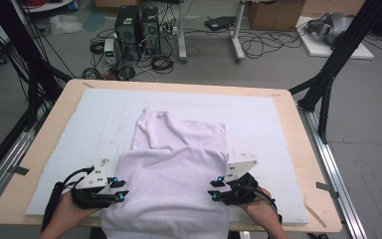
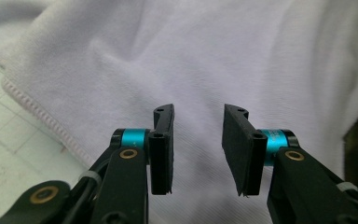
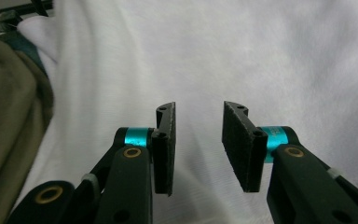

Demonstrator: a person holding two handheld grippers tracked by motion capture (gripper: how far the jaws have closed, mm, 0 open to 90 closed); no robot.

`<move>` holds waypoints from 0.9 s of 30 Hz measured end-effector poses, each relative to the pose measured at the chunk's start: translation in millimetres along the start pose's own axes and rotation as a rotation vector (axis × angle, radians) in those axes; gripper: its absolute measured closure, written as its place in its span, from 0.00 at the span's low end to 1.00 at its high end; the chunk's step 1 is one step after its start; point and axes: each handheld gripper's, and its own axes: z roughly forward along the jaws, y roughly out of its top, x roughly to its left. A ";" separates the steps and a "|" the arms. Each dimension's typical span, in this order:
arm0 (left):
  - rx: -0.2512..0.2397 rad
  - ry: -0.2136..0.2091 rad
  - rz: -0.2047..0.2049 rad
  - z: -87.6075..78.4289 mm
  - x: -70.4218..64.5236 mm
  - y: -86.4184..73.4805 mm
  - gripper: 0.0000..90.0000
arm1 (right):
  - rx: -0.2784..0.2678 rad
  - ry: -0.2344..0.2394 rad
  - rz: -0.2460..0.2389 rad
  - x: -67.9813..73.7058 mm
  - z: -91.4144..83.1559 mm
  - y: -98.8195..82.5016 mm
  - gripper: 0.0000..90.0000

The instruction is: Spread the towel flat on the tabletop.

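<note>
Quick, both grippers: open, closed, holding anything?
Left gripper: open, holding nothing, cloth beyond its jaws.
Right gripper: open, holding nothing, same cloth ahead.

Near end of the white cloth [image 1: 171,184] runs over the near table edge, cut by the high view's bottom border. Both forearms cut there too. Cloth hides the white mat [image 1: 258,124] beneath it. Right gripper view: olive fabric [image 3: 7,116] at left, cropped and blurred, can't identify. Far floor clutter too small to identify.
</note>
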 end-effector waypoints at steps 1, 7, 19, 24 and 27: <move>0.019 -0.011 -0.004 5.2 3.3 -0.2 0.70 | 0.007 0.002 0.007 -3.7 4.7 -1.7 0.72; 0.037 -0.001 -0.025 12.8 2.3 -3.2 0.96 | 0.037 -0.003 -0.020 -3.7 15.4 -5.2 0.93; -0.027 -0.006 0.020 -33.5 -35.9 -14.3 0.84 | -0.021 0.030 -0.054 38.0 -18.0 -4.2 0.82; -0.004 0.028 -0.001 -20.5 -17.8 -12.1 0.67 | -0.024 -0.015 -0.026 24.2 -21.9 -6.6 0.65; 0.036 0.008 -0.016 -2.9 -6.5 -14.4 0.67 | 0.017 0.003 -0.017 19.6 -7.8 -11.3 0.65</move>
